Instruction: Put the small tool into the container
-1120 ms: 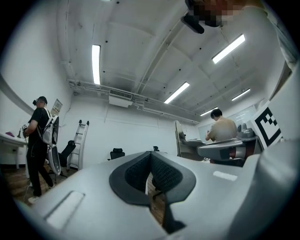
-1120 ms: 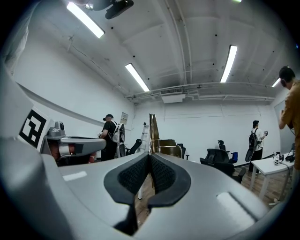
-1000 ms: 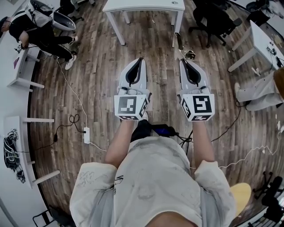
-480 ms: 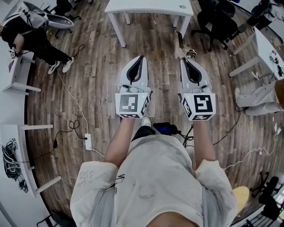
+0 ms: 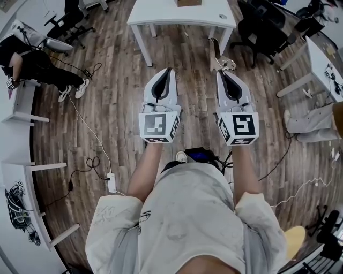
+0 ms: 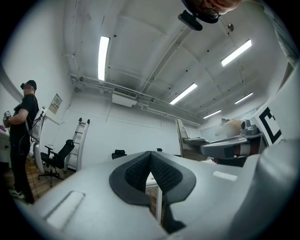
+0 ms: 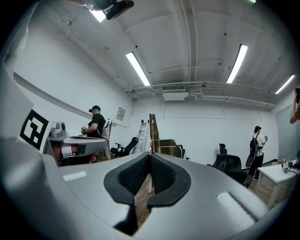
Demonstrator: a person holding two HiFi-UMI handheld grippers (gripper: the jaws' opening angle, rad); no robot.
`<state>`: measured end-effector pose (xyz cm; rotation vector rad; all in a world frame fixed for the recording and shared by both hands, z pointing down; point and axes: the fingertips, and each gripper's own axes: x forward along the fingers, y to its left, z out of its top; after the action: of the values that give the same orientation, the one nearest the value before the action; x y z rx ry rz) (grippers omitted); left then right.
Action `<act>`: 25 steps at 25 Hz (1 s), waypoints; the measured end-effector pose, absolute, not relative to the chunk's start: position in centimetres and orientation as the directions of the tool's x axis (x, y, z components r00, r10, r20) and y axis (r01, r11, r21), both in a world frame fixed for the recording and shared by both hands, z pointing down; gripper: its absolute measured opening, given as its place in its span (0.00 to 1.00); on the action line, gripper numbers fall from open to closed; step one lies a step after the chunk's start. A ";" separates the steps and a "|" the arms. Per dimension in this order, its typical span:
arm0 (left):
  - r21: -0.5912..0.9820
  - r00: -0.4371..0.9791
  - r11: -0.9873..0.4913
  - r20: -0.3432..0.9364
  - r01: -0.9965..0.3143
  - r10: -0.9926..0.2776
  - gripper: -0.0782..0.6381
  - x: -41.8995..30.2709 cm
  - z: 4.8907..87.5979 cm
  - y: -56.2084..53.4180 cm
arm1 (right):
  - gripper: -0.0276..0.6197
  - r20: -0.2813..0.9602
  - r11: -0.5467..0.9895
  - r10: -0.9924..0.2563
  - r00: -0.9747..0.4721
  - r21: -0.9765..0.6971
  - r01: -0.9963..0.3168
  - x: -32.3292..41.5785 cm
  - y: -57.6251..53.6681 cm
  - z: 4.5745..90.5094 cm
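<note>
Table [image 5: 161, 13]: nearer, more of its top in view | box [image 5: 188, 2]: newly visible on it | power strip [image 5: 111, 182]: lower in frame | seated person [image 5: 32, 64]: farther left

floor [image 5: 118, 69]: wood planks (matt) | left gripper [image 5: 169, 73]: smooth grey plastic

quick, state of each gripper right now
Left grey gripper: closed, pads together, holding nothing.
Right grey gripper: closed, pads together, holding nothing.
</note>
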<state>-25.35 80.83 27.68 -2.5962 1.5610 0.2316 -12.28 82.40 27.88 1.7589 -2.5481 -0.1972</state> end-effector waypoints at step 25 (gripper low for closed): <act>-0.043 0.453 -0.452 -0.157 -0.891 -0.878 0.11 -13.6 29.4 56.7 | 0.05 -0.038 0.370 -0.926 -0.375 0.101 -0.924 -1.6 57.8 30.2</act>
<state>-13.63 56.67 29.45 -2.5745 1.5752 0.1694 -1.56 57.83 30.15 1.7413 -2.5788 -0.1638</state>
